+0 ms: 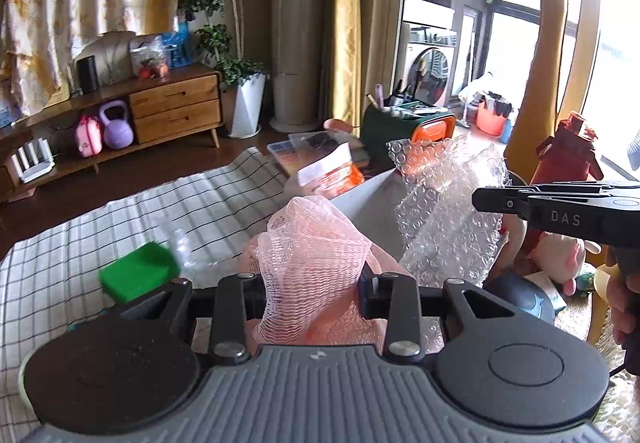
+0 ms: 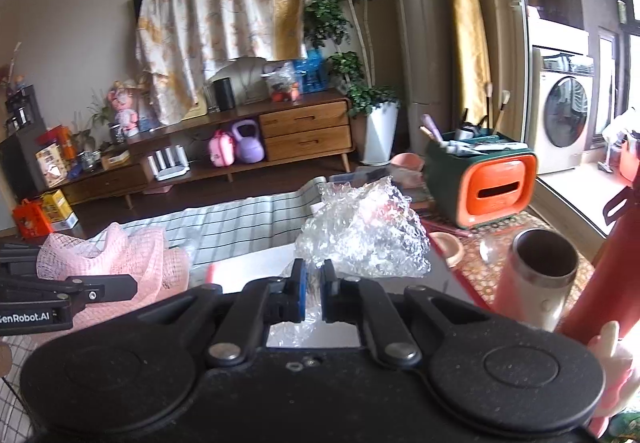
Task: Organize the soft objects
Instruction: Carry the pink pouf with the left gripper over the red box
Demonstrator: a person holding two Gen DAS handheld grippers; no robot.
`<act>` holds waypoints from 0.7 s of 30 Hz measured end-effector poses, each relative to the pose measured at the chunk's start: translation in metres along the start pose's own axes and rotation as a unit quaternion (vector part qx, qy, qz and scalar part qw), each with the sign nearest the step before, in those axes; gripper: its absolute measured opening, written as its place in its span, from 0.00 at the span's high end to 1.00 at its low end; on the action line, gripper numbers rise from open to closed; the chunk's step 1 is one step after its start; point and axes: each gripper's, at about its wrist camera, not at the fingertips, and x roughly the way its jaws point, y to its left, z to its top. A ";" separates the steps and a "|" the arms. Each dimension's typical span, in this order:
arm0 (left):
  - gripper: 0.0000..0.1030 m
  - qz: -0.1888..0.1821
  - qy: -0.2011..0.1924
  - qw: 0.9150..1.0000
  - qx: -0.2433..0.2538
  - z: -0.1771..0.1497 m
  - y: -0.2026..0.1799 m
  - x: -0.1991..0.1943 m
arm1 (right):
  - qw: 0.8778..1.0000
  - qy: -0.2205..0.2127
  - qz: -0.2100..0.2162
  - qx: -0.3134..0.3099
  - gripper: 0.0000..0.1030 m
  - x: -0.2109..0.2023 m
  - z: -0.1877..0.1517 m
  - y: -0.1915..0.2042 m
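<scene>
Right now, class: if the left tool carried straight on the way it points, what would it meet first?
Probably the white box ahead. The left tool already grips the pink mesh puff, and the box edge rises just beyond it, beside the bubble wrap. Depth is uncertain.

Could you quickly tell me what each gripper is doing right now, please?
Left gripper: closed on the pink mesh puff.
Right gripper: closed on the bubble wrap.

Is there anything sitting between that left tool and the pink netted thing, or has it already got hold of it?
Nothing stands between them. The left tool is already closed on the pink mesh bath sponge, which bunches up between its fingers. The crumpled clear bubble wrap lies beyond it to the right.
</scene>
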 end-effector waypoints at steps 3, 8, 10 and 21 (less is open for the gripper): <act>0.66 -0.014 0.005 1.000 0.002 0.007 -0.012 0.023 | 1.000 0.006 -0.012 0.000 0.94 0.013 0.001 -0.016; 0.66 -0.005 0.017 1.000 0.006 0.013 -0.026 0.064 | 0.999 0.023 -0.037 -0.017 0.94 0.039 -0.001 -0.032; 0.66 -0.002 0.019 1.000 0.007 0.015 -0.029 0.078 | 0.999 0.030 -0.040 -0.021 0.94 0.048 -0.004 -0.038; 0.66 -0.013 0.080 0.997 0.008 0.013 -0.039 0.157 | 0.993 0.103 -0.009 -0.049 0.94 0.093 -0.033 -0.045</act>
